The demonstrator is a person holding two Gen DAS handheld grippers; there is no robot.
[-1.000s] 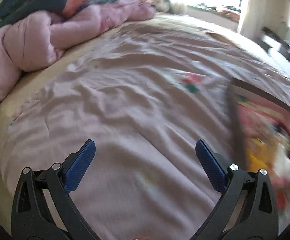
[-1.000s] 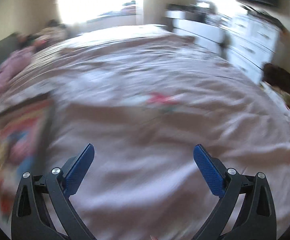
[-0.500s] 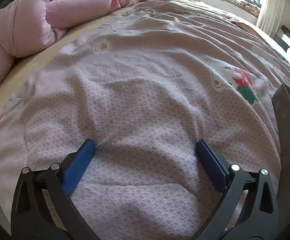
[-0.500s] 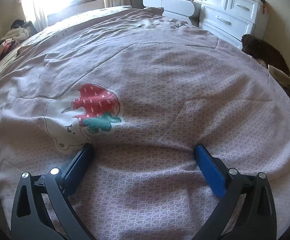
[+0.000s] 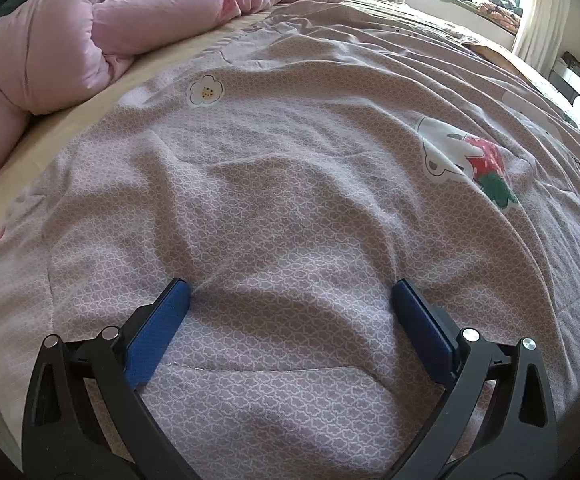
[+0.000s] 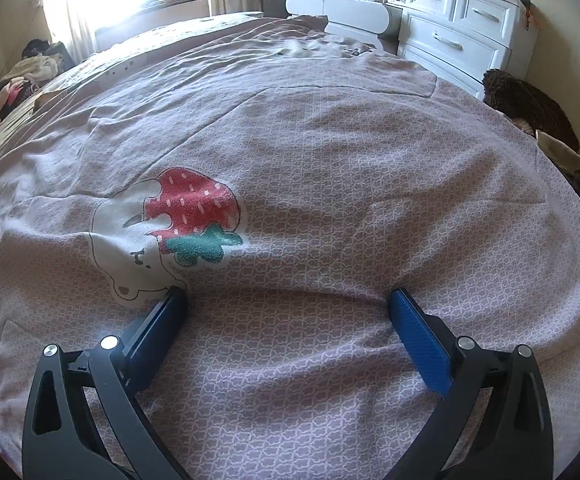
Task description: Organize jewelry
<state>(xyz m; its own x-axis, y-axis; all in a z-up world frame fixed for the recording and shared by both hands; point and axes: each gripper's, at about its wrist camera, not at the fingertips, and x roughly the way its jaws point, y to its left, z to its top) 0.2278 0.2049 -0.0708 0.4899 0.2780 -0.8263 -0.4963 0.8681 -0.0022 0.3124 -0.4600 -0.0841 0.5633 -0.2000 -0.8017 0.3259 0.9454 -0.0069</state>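
I held my left hand-held gripper [image 5: 290,294] with its jaws spread wide and gripping nothing, both blue pads pressed down into the pink patterned bedspread [image 5: 290,208]. My right hand-held gripper [image 6: 287,300] stood the same way, wide apart and empty, its left pad touching the edge of the printed bear with a strawberry [image 6: 177,224]. No jewelry showed in either view, so I could not tell where it lay. A bunched pink comforter [image 5: 49,52] sat along the bed's far left edge. Past the bed's far right corner stood a white dresser [image 6: 466,28], and a brown furry shape [image 6: 530,108] rested beside the right edge.
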